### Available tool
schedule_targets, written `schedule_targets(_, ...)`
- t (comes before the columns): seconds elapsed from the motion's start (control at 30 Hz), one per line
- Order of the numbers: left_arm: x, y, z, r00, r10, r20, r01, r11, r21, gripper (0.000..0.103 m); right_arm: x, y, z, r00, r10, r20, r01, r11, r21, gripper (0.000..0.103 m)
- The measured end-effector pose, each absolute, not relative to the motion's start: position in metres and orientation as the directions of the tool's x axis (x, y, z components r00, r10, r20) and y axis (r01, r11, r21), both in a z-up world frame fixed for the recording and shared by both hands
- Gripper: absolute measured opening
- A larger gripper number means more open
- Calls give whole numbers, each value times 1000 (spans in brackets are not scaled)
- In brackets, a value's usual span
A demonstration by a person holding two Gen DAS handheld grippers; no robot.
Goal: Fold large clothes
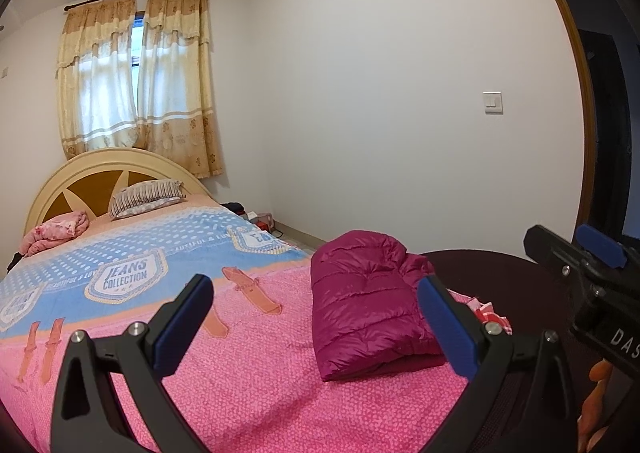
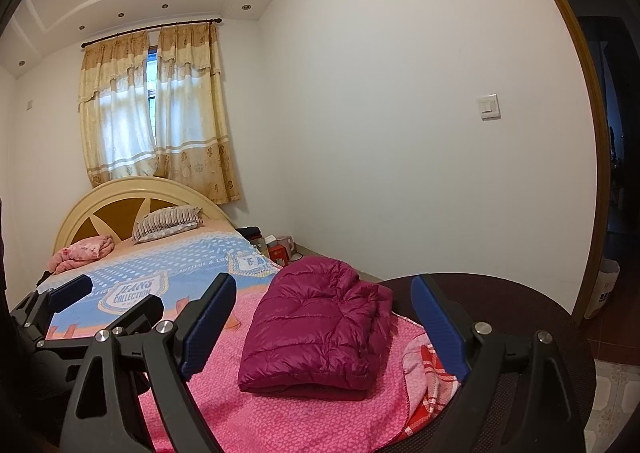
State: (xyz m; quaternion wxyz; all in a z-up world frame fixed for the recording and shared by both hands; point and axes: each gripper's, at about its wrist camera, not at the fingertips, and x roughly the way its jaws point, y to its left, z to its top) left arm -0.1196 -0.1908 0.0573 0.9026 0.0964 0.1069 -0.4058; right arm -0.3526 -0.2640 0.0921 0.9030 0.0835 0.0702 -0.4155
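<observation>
Magenta folded jacket (image 2: 316, 327), one, on pink bedspread (image 2: 280, 413), two gripper sets open.

Left gripper (image 1: 316, 317), right gripper (image 2: 324, 317) — black frames, blue pads, silver screws.

A magenta quilted jacket (image 2: 316, 323) is lying on a pink speckled blanket (image 2: 280, 417); beyond, a blue dotted bedspread (image 1: 132, 237) is showing white badges, beside beige floral curtains (image 1: 176, 93).

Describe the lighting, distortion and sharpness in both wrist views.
Left wrist view: soft daylight through the curtained window, strong fisheye bending of the door frame, dark corners, folded magenta puffer jacket sharp. Right wrist view: same bending and vignette, window slightly blown out, no motion blur.
</observation>
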Motion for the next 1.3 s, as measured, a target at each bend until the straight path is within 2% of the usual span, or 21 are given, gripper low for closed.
schedule_targets(0.87, -115, -194, 55, 660, -699, -275, 741, 667, 84, 103, -350, -266, 89, 649, -733, -202, 758, 645, 97, 90)
schedule_targets(1.3, -113, -201, 51, 702, -655, -280, 705, 695, 140, 103, -347, -269, 87, 641, -737, -216, 765, 637, 96, 90)
